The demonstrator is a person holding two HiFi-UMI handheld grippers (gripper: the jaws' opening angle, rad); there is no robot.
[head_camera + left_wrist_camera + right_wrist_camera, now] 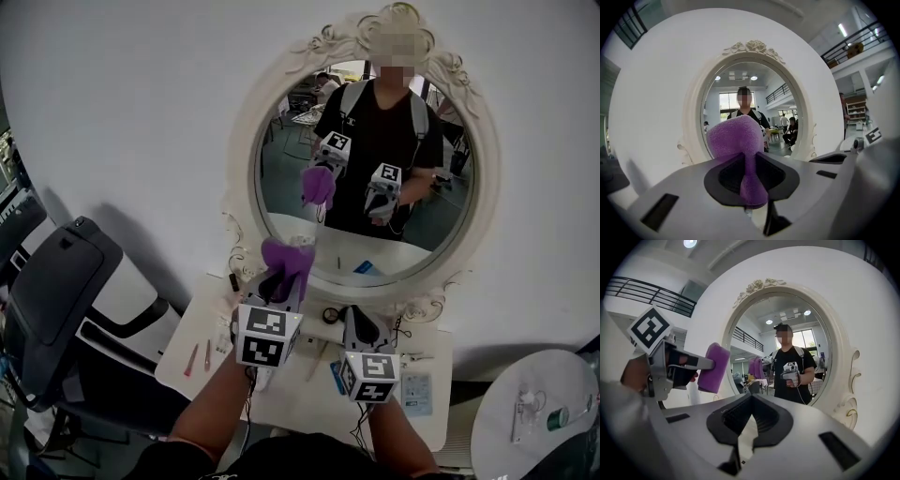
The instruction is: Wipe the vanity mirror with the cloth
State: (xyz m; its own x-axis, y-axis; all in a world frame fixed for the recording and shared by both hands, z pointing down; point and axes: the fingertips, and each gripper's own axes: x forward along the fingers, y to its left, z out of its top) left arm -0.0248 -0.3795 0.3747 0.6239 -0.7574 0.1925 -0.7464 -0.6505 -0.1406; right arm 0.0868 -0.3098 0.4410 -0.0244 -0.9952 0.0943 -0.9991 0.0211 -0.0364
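Observation:
A round vanity mirror (pixel 281 178) in an ornate white frame hangs on the white wall above a small white vanity table (pixel 291 389). My left gripper (pixel 281 281) is shut on a purple cloth (pixel 287 258), which it holds up in front of the mirror's lower left rim. Whether the cloth touches the glass I cannot tell. In the left gripper view the cloth (pixel 736 138) bulges above the jaws and covers the mirror's (pixel 740 89) lower part. My right gripper (pixel 364 326) hovers lower over the table, shut and holding nothing. The right gripper view shows the cloth (pixel 714 367) left of the mirror (pixel 806 333).
Small items lie on the table: two thin pinkish sticks (pixel 192 359), a blue packet (pixel 336 375), a flat pack (pixel 416 389) and a small round thing (pixel 330 315). A black and white chair (pixel 66 281) stands at the left. A round white side table (pixel 534 422) is at the lower right.

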